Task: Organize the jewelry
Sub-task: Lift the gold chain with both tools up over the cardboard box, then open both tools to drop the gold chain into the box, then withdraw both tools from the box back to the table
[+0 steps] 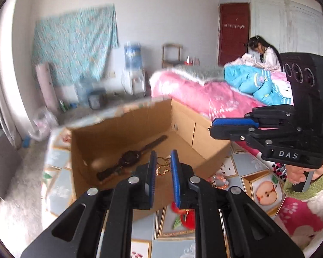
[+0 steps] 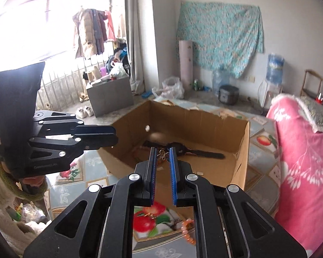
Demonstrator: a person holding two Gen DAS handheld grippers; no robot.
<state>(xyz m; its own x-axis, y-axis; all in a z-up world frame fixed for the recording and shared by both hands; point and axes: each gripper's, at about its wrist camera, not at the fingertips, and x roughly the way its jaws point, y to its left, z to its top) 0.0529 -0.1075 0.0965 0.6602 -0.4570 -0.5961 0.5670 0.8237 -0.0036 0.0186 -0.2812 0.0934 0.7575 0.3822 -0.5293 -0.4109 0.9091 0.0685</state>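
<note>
A watch (image 1: 127, 161) and gold necklace (image 1: 163, 165) lie in the cardboard box (image 1: 183, 120) on the floor – both claws, left (image 1: 162, 157) and right (image 2: 162, 153), hover above, nearly pressed together, pinching nothing.

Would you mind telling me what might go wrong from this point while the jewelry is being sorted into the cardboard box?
1. The pink bead bracelet lies on the patterned mat outside the cardboard box, close below the right gripper; it may be overlooked or knocked away.
2. Inside the box, the gold butterfly piece lies right beside the watch; they could tangle.
</note>
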